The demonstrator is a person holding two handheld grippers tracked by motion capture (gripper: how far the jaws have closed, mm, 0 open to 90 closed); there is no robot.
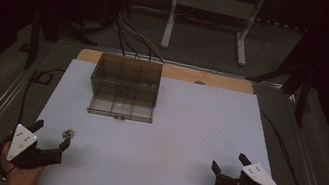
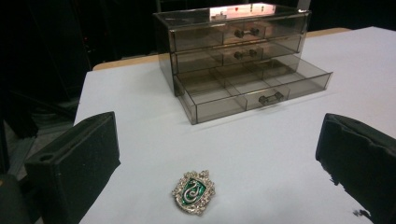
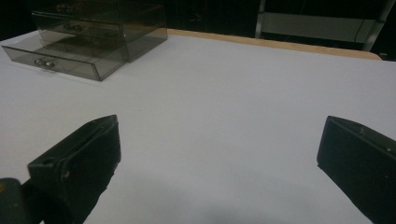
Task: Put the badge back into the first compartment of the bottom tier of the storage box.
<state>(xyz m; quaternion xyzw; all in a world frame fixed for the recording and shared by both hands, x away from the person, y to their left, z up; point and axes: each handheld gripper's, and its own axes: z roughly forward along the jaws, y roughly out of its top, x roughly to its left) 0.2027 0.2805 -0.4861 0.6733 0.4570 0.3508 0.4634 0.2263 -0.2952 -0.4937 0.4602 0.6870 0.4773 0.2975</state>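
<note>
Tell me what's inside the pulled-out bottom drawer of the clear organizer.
The open bottom drawer shows only its dividers and bare compartments. Its rear part, under the organizer, is too murky to judge.

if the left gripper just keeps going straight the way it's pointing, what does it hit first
Most likely the green and silver crest brooch, lying on the white table just ahead between the open jaws of the left gripper. Beyond it stands the smoky clear drawer box, its bottom drawer pulled out.

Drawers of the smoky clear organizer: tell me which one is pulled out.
The bottom drawer: it juts forward from the organizer, showing its empty compartments, while the two drawers above sit flush.
</note>
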